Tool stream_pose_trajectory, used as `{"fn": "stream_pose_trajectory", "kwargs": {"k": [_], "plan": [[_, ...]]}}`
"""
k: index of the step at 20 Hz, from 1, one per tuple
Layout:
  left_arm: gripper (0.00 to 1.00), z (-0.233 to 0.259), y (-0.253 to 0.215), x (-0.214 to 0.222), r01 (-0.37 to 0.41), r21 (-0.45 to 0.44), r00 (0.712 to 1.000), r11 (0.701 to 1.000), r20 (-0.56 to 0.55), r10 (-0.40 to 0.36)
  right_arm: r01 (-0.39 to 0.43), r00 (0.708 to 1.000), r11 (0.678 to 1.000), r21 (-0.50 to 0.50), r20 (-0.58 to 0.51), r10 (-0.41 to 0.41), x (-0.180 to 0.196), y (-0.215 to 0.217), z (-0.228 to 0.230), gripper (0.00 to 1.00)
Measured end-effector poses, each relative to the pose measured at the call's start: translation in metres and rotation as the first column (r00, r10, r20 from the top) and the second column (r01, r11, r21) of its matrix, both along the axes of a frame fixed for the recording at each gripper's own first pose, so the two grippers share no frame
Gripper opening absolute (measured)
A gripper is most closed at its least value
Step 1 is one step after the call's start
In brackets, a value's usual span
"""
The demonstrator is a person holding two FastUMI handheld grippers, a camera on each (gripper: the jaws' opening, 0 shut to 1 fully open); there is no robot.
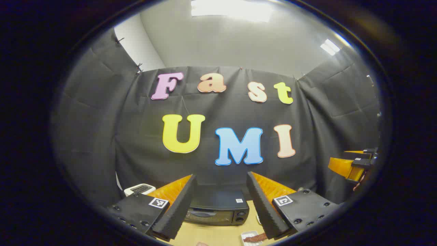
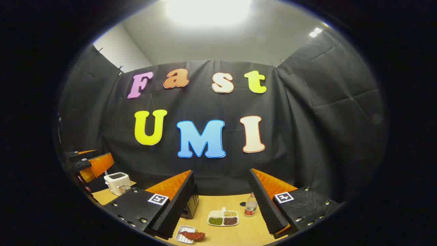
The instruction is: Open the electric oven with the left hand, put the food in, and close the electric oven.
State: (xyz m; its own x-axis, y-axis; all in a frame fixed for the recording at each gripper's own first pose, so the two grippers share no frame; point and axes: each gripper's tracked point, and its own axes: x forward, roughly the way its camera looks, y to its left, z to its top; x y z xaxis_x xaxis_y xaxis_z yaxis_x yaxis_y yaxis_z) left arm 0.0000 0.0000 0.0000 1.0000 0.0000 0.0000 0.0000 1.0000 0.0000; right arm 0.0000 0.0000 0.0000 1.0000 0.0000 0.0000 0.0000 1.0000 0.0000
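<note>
Oven [image 1: 218,212] at the back of the table [image 1: 218,235], door shut, handle running across its front; likely a stiff, hinged door that wants a firm hook on that handle near its middle. Food [image 2: 193,235], a reddish strip in a small white tray [image 2: 184,234], just right of and in front of the oven; probably light and soft, best taken by the tray's rim. Divided dish [image 2: 223,217] and bottle [image 2: 251,206] farther right of the oven; toaster [image 2: 117,182] to its left. Left hand-held gripper [image 1: 221,201] raised before the oven, spread wide, holding nothing. Right hand-held gripper [image 2: 220,201] likewise wide apart and empty.
</note>
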Motion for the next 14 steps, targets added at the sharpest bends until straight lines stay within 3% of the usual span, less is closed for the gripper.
{"fn": "stream_pose_trajectory", "kwargs": {"k": [6,7,11,14], "plan": [[1.00,0.007,0.018,0.004,-0.020,-0.003,1.000,1.000,0.015,0.020,-0.002,1.000,1.000,0.012,-0.017,0.002,0.007,0.017,-0.002,0.97],[0.96,0.009,0.021,0.006,-0.017,-0.004,1.000,1.000,0.025,0.017,0.001,1.000,1.000,0.017,-0.021,0.000,0.009,0.021,-0.003,0.97],[0.96,0.001,0.020,0.016,0.019,-0.008,1.000,1.000,0.017,-0.019,0.032,0.999,0.999,0.020,0.007,-0.033,0.016,0.027,0.004,0.97],[1.00,-0.006,0.020,0.028,0.041,-0.023,0.999,0.999,0.009,-0.041,0.058,0.998,0.998,0.019,0.015,-0.059,0.020,0.026,0.002,0.97]]}}
